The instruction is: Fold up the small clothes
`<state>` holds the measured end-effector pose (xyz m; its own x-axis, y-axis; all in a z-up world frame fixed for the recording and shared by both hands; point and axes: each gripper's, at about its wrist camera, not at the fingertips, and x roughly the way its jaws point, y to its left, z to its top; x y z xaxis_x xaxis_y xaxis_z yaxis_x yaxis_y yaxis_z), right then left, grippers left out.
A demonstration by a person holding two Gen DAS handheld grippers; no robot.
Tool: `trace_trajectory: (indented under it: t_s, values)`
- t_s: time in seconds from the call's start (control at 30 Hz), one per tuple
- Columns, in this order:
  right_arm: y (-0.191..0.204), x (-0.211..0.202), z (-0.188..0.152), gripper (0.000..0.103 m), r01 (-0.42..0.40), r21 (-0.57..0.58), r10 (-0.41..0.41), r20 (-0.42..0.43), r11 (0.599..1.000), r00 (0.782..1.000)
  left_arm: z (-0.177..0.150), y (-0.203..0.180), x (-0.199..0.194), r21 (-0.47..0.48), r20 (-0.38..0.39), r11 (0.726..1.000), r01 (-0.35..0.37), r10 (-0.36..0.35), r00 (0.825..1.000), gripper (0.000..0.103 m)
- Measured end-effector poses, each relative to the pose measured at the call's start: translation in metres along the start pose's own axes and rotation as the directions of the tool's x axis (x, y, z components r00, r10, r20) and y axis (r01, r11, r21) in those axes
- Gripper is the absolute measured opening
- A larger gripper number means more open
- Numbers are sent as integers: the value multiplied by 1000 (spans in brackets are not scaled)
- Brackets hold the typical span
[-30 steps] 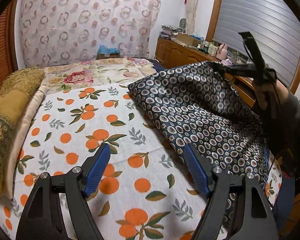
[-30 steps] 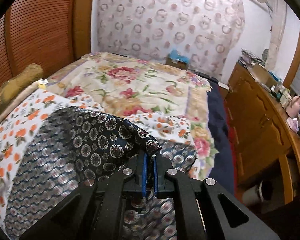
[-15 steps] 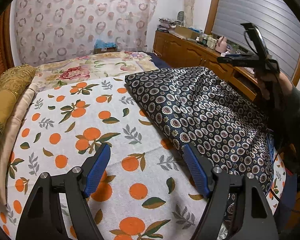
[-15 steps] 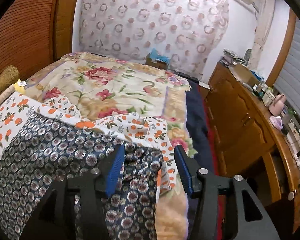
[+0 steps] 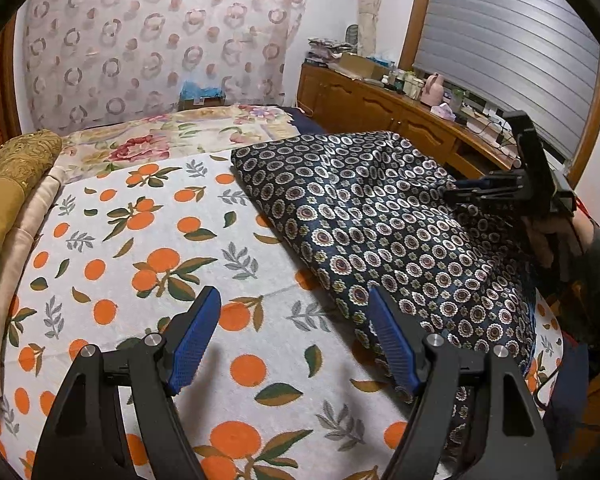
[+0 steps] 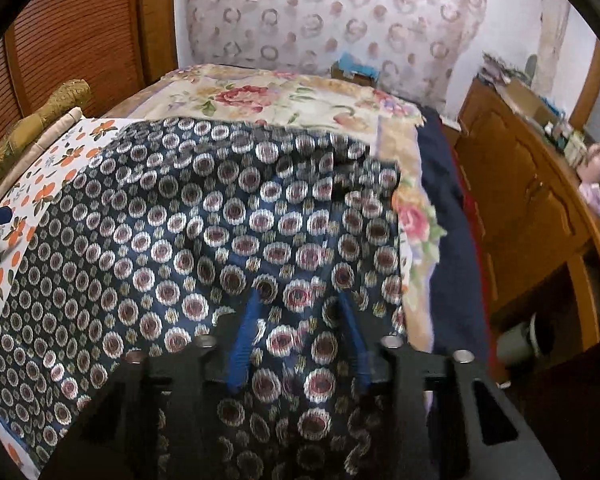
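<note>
Lowered since the earlier frame, the right gripper [image 6: 300,332] now sits over the navy patterned garment [image 5: 380,224], no longer lifting its corner; its jaws are closing, fabric beneath them (grip not discernible). Nearest, the left gripper [image 5: 292,336] hovers wide open and empty above the orange-print sheet [image 5: 140,260]. Garment lies flat on the sheet's right side. Beyond: floral quilt [image 5: 172,140], wooden dresser [image 5: 380,100].
</note>
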<state>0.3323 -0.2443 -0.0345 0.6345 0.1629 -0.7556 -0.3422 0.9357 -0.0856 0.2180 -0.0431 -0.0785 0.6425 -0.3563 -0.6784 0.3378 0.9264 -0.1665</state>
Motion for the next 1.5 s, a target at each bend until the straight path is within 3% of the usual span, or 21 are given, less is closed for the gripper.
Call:
trace_trajectory:
  t_s: [0.03, 0.13, 0.3, 0.43, 0.57, 0.73, 0.93, 1.03, 1.13, 1.5]
  values:
    - [-1, 1, -4, 11, -15, -1, 15, 1, 1000, 1000, 0, -1, 0, 1, 1, 1000, 1, -1, 1000, 77]
    - [0, -2, -11, 3, 9, -12, -8, 44, 1000, 999, -2, -4, -1, 2, -1, 1000, 3, -3, 1000, 77]
    - [-7, -35, -23, 1, 118, 36, -122, 143, 992, 982, -6, -8, -2, 0, -3, 1000, 3, -3, 1000, 77]
    - [-11, -38, -34, 1, 143, 77, -150, 103, 987, 983, -7, -13, -4, 2, 0, 1000, 9, -9, 1000, 77]
    - [-8, -47, -44, 14, 138, 89, -147, 107, 986, 983, -9, -20, -9, 18, 5, 1000, 4, -4, 1000, 77]
    - [-5, -74, -59, 49, 129, 90, -140, 128, 988, 982, -12, -30, -19, 29, 15, 1000, 2, -2, 1000, 77]
    - [-5, -99, -81, 53, 121, 101, -134, 141, 988, 981, -20, -38, -25, 36, 9, 999, 16, -16, 1000, 77]
    - [-5, -111, -98, 53, 66, 115, -83, 148, 991, 985, -29, -42, -24, 32, -15, 999, 23, -23, 1000, 77]
    - [-5, -122, -114, 53, 107, 122, -123, 135, 987, 983, -36, -46, -24, 25, -29, 999, 34, -33, 999, 77]
    - [-2, -158, -162, 53, 91, 161, -113, 131, 983, 985, -60, -67, -11, 31, -132, 995, 92, -87, 987, 77]
